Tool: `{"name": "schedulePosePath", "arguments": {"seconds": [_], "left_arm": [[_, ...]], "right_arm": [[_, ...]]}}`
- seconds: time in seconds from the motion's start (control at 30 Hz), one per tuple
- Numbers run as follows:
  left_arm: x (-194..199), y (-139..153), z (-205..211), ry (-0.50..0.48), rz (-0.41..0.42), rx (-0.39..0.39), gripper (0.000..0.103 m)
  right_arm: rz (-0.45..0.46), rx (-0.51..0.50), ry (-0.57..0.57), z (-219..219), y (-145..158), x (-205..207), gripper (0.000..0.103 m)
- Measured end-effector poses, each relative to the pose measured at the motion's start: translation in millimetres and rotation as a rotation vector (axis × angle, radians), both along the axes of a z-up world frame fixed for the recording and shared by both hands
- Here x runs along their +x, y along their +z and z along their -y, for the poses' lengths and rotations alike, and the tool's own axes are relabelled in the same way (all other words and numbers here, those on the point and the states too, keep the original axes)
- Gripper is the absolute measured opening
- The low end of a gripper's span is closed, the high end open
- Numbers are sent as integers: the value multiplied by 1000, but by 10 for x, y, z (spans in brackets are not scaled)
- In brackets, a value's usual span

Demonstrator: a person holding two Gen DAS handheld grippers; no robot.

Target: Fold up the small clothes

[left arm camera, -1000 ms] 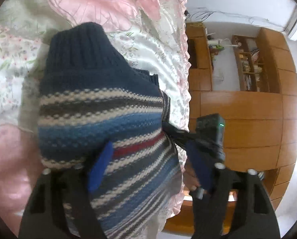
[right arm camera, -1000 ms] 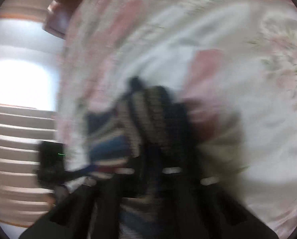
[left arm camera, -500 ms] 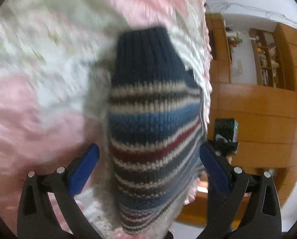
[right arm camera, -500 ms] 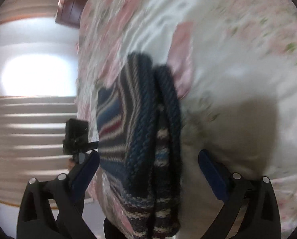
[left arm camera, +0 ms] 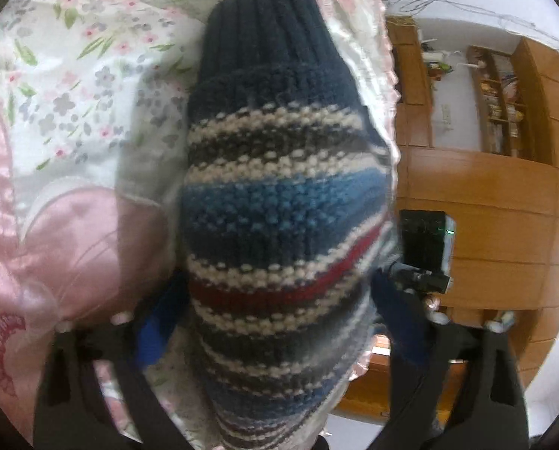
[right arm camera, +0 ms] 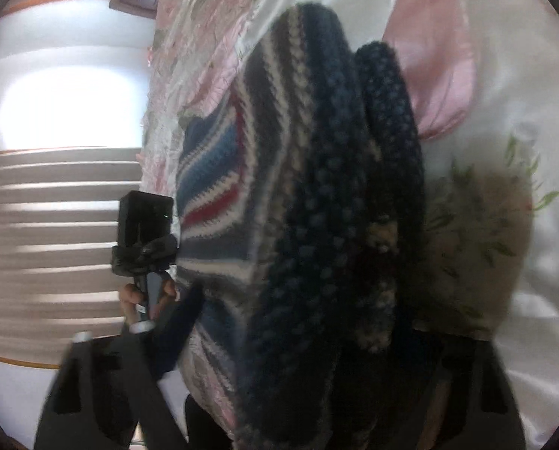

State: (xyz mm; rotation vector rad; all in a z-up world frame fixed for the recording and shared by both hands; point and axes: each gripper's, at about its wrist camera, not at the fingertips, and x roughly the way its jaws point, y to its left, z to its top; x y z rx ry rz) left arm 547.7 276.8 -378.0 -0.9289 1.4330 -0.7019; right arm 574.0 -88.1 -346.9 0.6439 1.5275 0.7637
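Knitted and striped, the folded sweater (left arm camera: 283,232) lies on the quilt (left arm camera: 73,93) near its frilled edge, and half a second on our left gripper (left arm camera: 275,318) and right gripper (right arm camera: 309,337) have closed inward against its sides, apparently squaring the bundle.

In the left wrist view the sweater (left arm camera: 283,202) lies on the bedspread (left arm camera: 73,112) in the middle of the frame, its cuff end at the top, and its lower part sits between the two fingers of the left gripper (left arm camera: 275,322) at the bottom. To the right of it, beyond the edge of the bed, stand the cabinets (left arm camera: 486,206) and the shelves (left arm camera: 501,112), with the other gripper's camera (left arm camera: 426,240) in front of them. In the right wrist view the sweater (right arm camera: 317,206) fills the centre between the fingers of the right gripper (right arm camera: 313,345), the bedspread (right arm camera: 504,75) is behind it at upper right, and the left gripper's camera (right arm camera: 144,232) with a hand (right arm camera: 144,296) under it is at the left before the blinds (right arm camera: 54,225).
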Motion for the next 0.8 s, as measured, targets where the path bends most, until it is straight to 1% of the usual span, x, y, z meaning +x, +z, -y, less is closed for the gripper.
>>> {"name": "schedulePosePath", "arguments": {"seconds": [0.03,0.07,0.1,0.17,0.23,0.37,0.4,0.43,0.5,0.53,0.6,0.7,0.77,0.8], "left_arm": [[-14,-11,-7,8,-6,13,66],[-3,24,21,12,-4,20,61],[-16,45,14,16,-1,28,59],[-58,120,-24,29,14,46,52],[-128,278,-64,34,49,71,48],[-339,643,-262,28,77,97,47],[-417,733,-348,24,82,106,47],[-572,886,-505,23,93,118,47],[-769,1048,-738,34,110,129,47],[-933,1155,-919,43,117,137,47],[-1242,1276,-1257,53,116,166,47],[-1598,1352,-1636,69,113,193,47],[-1862,1325,-1905,84,111,204,47],[-2017,1264,-2034,91,102,208,47]], "right_arm": [[6,-8,7,-13,12,-21,49],[17,-17,6,-24,26,-43,48],[39,-27,1,-41,73,-71,46],[64,-35,-16,-68,175,-121,43],[92,-41,-23,-159,347,-205,42],[137,-34,2,-456,749,-459,41],[146,-17,6,-560,855,-560,41],[156,-1,10,-667,935,-658,41],[174,39,25,-929,1066,-893,41],[179,56,32,-1061,1108,-1005,41],[186,82,49,-1371,1151,-1263,41],[194,110,62,-1795,1140,-1612,41],[207,109,71,-2003,1094,-1820,41],[202,115,74,-2121,1028,-1954,41]]}}
